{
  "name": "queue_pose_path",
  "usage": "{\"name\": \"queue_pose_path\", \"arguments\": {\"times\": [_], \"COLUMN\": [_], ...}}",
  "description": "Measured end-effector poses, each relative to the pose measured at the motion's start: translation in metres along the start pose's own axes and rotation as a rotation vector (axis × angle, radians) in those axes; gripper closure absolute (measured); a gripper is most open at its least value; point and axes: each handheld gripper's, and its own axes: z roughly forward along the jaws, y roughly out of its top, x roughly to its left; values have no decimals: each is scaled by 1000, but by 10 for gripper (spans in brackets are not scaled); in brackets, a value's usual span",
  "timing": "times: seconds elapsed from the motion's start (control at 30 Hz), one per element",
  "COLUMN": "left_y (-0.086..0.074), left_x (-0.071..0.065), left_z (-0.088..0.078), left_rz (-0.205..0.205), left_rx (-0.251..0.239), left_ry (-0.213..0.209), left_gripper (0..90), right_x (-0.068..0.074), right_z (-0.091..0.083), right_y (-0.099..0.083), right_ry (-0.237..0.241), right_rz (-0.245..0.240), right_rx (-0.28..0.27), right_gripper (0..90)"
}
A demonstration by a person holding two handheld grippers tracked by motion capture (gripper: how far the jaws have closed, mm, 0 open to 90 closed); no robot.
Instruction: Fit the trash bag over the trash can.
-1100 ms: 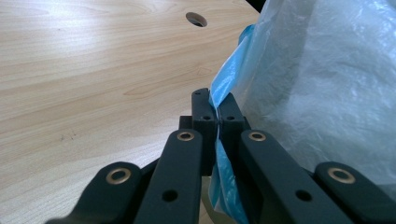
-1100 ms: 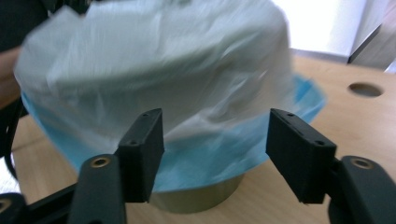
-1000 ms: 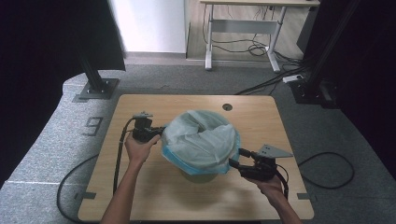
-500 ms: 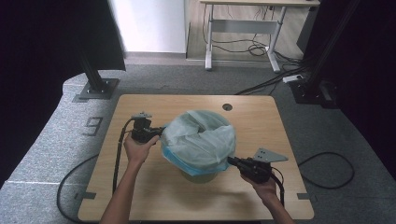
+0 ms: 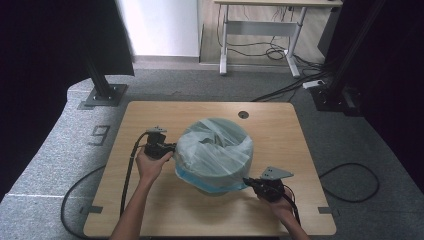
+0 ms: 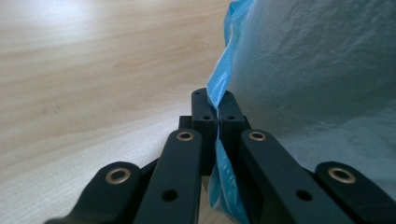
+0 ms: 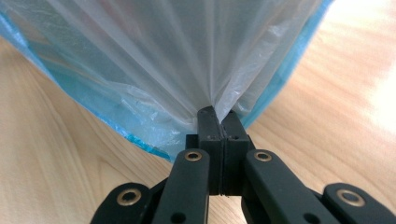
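Two grippers: both pinch the bag's film.
Left gripper (image 6: pixel 217 109): jaws closed on the blue bag (image 5: pixel 215 152) hem, bin wall just beside.
Right gripper (image 7: pixel 218 119): jaws have just closed, gathered film between them.
Bag: stretched over the bin (image 5: pixel 214 187) between both grippers.
Handling: judged light, soft, slippery, tear-prone; grip the hem.
Pose: forearms low, grippers level, facing inward.

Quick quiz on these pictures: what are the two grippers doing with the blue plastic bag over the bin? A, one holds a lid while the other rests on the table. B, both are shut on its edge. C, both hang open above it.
B: in each gripper view the jaws are closed with film pinched between them, the left gripper and the right gripper both gripping the blue plastic bag.
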Motion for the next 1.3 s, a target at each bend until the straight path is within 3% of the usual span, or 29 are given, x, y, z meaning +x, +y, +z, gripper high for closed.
{"name": "queue_pose_path", "arguments": {"times": [0.23, 0.3, 0.33, 0.43, 0.6, 0.8, 0.97, 1.1, 1.3], "left_y": [-10, -11, -10, -11, -12, -4, 8, 21, 43], "left_x": [2, 0, -1, -3, -8, -24, -45, -66, -103], "left_z": [15, 14, 10, -5, -41, -83, -105, -106, -88], "left_rz": [-9, 0, 9, 23, 40, 102, 164, 233, 353], "left_rx": [44, 41, 27, -23, -102, -159, -187, -176, -96], "left_ry": [-2, 14, 33, 81, 135, 129, 101, 63, 28], "left_gripper": [876, 842, 808, 544, 300, 258, 246, 246, 246], "right_x": [-10, -11, -11, -10, -11, -14, -19, -22, -25], "right_z": [1, -1, -1, -6, -19, -37, -44, -45, -46], "right_y": [-5, -5, -5, -5, -3, -5, -9, -11, -13], "right_ry": [-27, -32, -38, -63, -85, -92, -93, -96, -100], "right_rz": [24, 29, 29, 36, 60, 79, 93, 106, 118], "right_rx": [4, -7, -11, -42, -116, -170, -176, -177, -173], "right_gripper": [877, 805, 739, 545, 380, 325, 324, 324, 324]}}
